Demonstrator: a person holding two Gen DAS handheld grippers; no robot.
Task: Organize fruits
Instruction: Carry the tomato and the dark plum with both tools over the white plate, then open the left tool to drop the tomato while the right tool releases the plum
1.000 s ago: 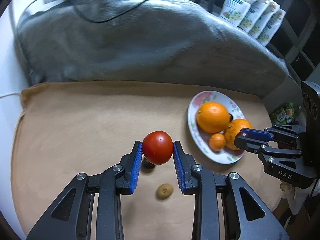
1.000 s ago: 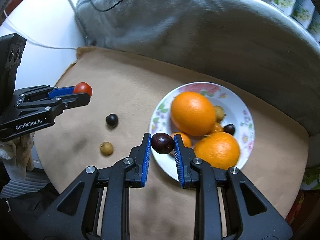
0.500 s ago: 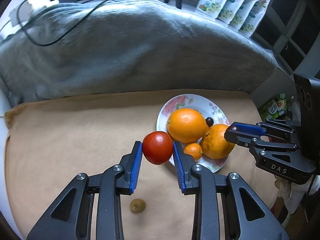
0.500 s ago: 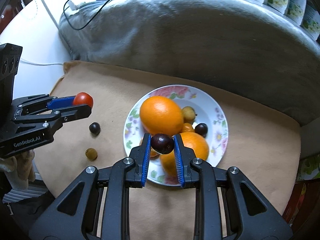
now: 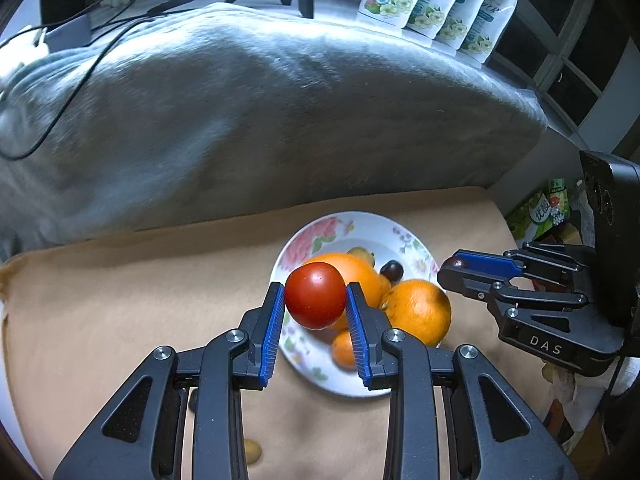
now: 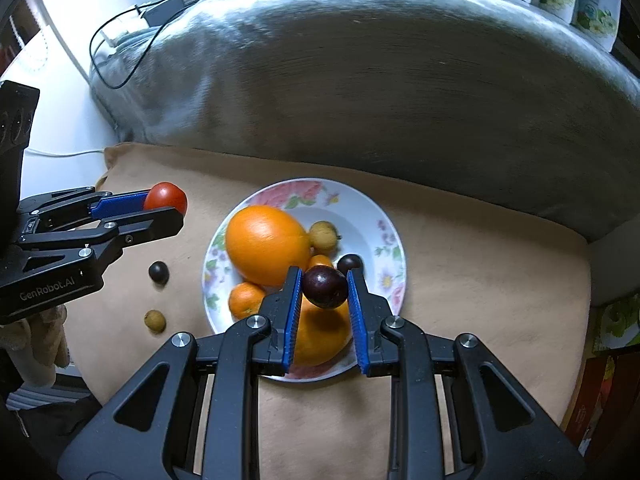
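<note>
My left gripper (image 5: 315, 300) is shut on a red tomato (image 5: 315, 295) and holds it above the left rim of the floral plate (image 5: 320, 236). In the right wrist view the tomato (image 6: 166, 196) hangs left of the plate (image 6: 360, 208). My right gripper (image 6: 324, 292) is shut on a dark plum (image 6: 324, 286) above the plate's middle. The plate holds a big orange (image 6: 266, 244), another orange (image 6: 320, 332), a small mandarin (image 6: 245, 299), a longan (image 6: 323, 235) and a dark plum (image 6: 350, 262). A dark plum (image 6: 159, 272) and a longan (image 6: 155, 320) lie on the tan mat.
The tan mat (image 6: 480, 264) covers a small round table. A grey cushion (image 6: 380, 72) with a black cable (image 6: 116, 48) rises right behind it. Several white pouches (image 5: 440, 4) stand at the back right. The table edge drops off at left and right.
Both grippers have moved toward the plate with their fruit. The tomato now hangs over the plate's left rim, and the plum over its middle.
</note>
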